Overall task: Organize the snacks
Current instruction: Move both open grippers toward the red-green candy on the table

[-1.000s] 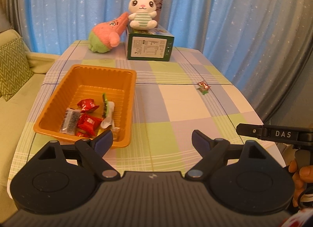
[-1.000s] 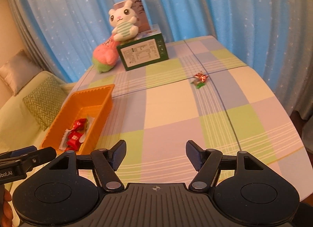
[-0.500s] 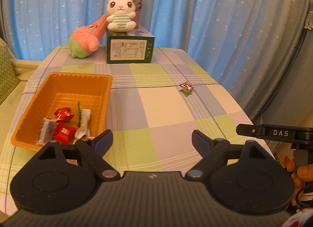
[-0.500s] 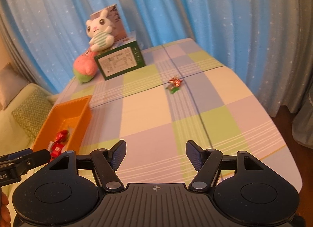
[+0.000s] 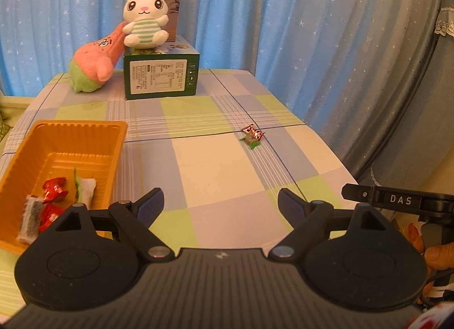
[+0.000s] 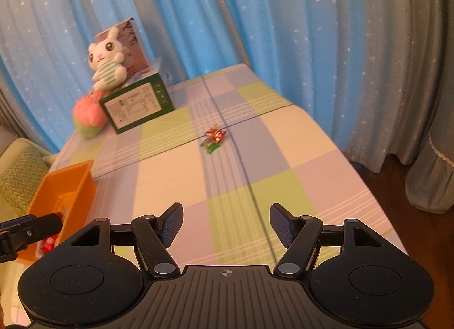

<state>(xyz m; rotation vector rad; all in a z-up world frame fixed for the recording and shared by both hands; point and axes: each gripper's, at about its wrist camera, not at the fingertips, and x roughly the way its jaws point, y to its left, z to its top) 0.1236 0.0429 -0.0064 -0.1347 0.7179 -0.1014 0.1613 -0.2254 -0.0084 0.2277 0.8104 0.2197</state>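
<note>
An orange tray point(image 5: 71, 133) sits at the table's left and holds several wrapped snacks, among them red ones point(image 5: 54, 188) and a white one point(image 5: 86, 188); it also shows in the right wrist view point(image 6: 68, 178). A small red and green wrapped candy point(image 5: 252, 135) lies loose in the middle of the table, also in the right wrist view point(image 6: 214, 137). My left gripper point(image 5: 220, 205) is open and empty, near the tray's right wall. My right gripper point(image 6: 225, 222) is open and empty, above the table's near part, well short of the candy.
A green box point(image 5: 160, 76) with a white bunny plush point(image 5: 144, 19) on top and a pink and green plush point(image 5: 93, 69) stand at the table's far edge. Blue starred curtains hang behind. A sofa cushion point(image 6: 20, 170) lies left. The table's right edge drops to the floor point(image 6: 411, 201).
Both grippers have swung to the right; the tray has slid toward the left of both views and the loose candy nearer the middle. Both grippers stay open and empty.
</note>
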